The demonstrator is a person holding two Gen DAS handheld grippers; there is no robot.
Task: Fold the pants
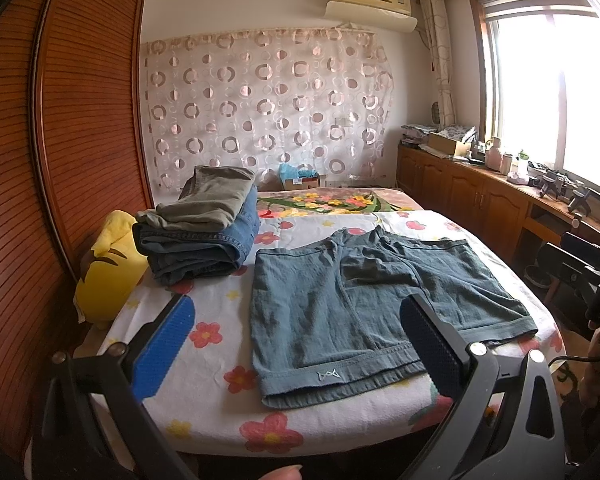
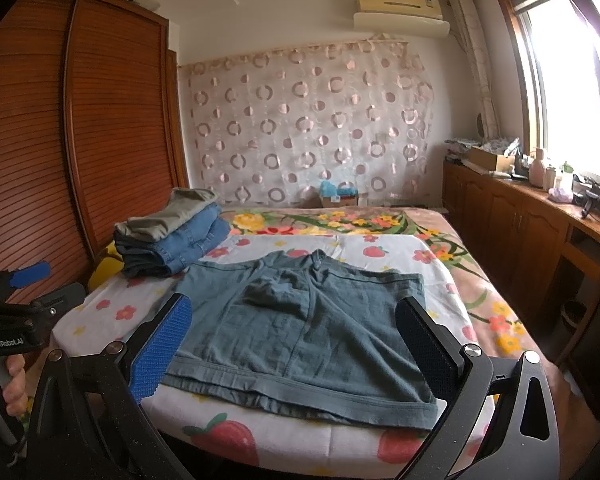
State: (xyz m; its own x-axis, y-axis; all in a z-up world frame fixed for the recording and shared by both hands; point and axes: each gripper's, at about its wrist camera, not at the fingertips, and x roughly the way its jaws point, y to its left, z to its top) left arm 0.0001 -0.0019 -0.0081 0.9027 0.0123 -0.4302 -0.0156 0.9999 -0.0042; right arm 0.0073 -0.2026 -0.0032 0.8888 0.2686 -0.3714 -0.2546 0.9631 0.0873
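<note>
Item: teal shorts [image 1: 364, 304], flat on the bed [image 1: 220, 296], centre. Stack of folded pants [image 1: 204, 236] at 10 o'clock. Left tongs [image 1: 296, 344] and right tongs [image 2: 296, 340] spread, empty. Risk: pinching one layer only would skew the fold.

Home bedroom, floral-sheeted bed [image 1: 220, 304], louvered wardrobe [image 1: 88, 120], wall air conditioner [image 1: 370, 0]

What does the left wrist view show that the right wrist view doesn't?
Only the left wrist view shows the small logo on the shorts' near hem and most of the yellow pillow. Only the right wrist view shows the left gripper from the side, open, beside the bed. Both show the teal shorts lying flat and the folded stack.
</note>
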